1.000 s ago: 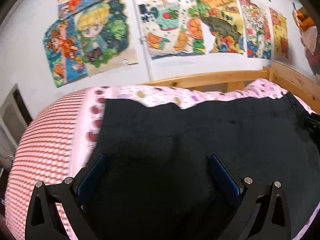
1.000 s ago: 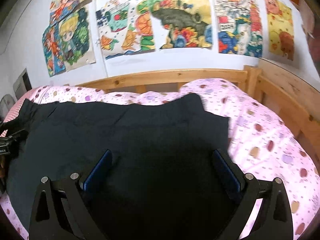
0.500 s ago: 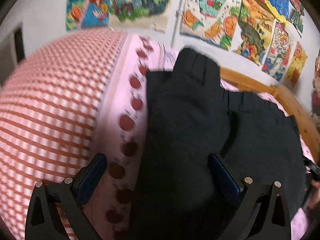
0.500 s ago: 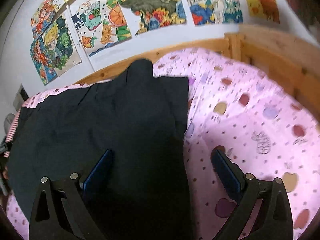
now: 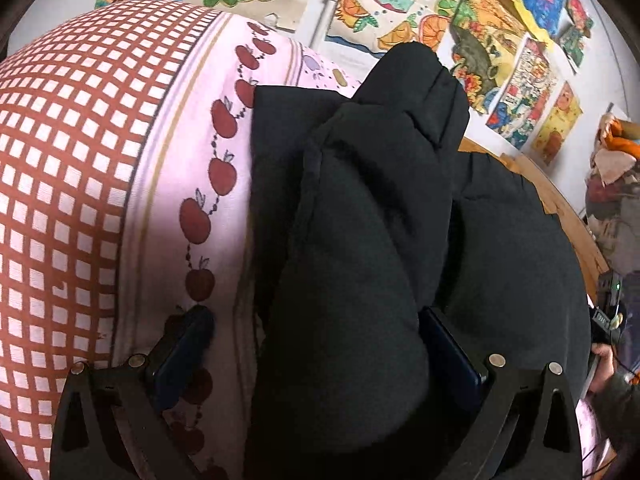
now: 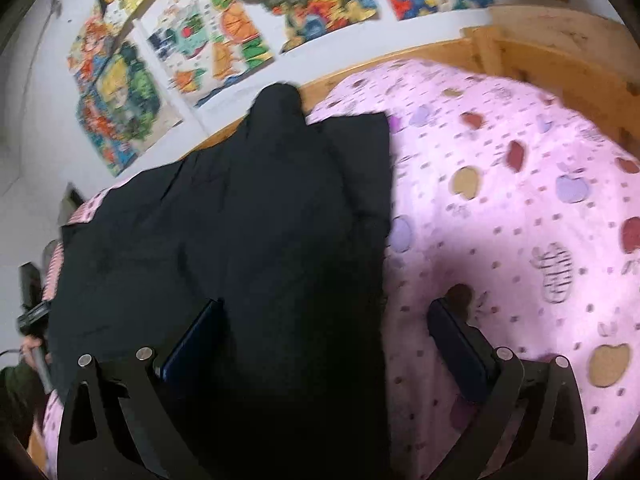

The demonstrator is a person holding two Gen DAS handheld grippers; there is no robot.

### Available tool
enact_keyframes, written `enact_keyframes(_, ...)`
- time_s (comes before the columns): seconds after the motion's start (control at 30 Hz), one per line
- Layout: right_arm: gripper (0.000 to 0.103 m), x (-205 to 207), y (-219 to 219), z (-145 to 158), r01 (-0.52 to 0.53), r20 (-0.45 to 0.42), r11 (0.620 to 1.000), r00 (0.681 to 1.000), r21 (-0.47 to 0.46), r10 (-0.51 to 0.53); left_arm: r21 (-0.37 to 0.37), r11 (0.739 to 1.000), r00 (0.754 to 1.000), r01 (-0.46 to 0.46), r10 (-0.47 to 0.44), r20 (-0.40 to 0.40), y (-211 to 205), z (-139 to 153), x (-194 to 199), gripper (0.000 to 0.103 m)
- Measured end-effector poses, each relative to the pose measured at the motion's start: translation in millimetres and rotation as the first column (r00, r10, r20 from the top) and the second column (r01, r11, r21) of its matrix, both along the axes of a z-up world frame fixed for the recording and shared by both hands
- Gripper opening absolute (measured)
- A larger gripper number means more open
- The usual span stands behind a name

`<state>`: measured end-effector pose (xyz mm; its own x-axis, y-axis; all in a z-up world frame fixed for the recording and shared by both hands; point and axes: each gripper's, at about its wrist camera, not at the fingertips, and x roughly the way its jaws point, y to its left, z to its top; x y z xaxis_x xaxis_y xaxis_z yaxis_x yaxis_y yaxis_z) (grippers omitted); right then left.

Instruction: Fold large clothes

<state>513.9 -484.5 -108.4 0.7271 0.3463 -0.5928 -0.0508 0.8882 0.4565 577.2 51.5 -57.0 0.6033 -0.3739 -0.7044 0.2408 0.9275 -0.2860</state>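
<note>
A large black garment [image 5: 360,240] lies spread on a pink bed. In the left wrist view its left end bulges up as a thick fold between my fingers. My left gripper [image 5: 316,344] is open, straddling the garment's left edge, one finger over the sheet. In the right wrist view the garment [image 6: 240,240] covers the left half, its right edge running down the middle. My right gripper [image 6: 328,340] is open, straddling that right edge, its right finger over the pink sheet [image 6: 520,220].
A red checked pillow [image 5: 60,180] lies left of the garment. A wooden bed frame [image 6: 540,52] runs along the back and right. Colourful posters [image 6: 240,20] cover the wall. The other gripper and a hand show at the frame edges [image 5: 604,320].
Both grippers have swung outward from over the garment's middle to its two side edges and come lower. The garment's ends now stand up as raised folds.
</note>
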Motion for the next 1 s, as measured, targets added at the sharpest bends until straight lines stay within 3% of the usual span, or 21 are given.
enact_keyframes(0.13, 0.102, 3.8, 8.1, -3.8, -0.087, -0.005, 0.995, 0.996, 0.046, 0.087, -0.004, 1.0, 1.0, 0.01, -0.01, 0.025, -1.1, -3.0, -3.3, 0.103)
enact_keyframes(0.57, 0.102, 2.9, 12.6, -13.1, -0.072, -0.028, 0.996, 0.997, 0.044, 0.073, -0.014, 0.996, 0.996, 0.082, -0.082, 0.032, -11.0, -15.4, -6.3, 0.103)
enact_keyframes(0.8, 0.102, -2.0, 16.0, -15.6, -0.054, 0.008, 0.998, 0.998, 0.024, 0.054, -0.056, 0.995, 0.988, 0.089, -0.081, 0.131, 5.4, -27.3, -34.0, 0.103)
enact_keyframes(1.0, 0.102, -4.8, 13.7, -17.5, -0.046, 0.018, 0.999, 0.999, 0.017, 0.046, -0.053, 0.995, 0.987, 0.089, -0.081, 0.138, 9.6, -29.9, -39.9, 0.103)
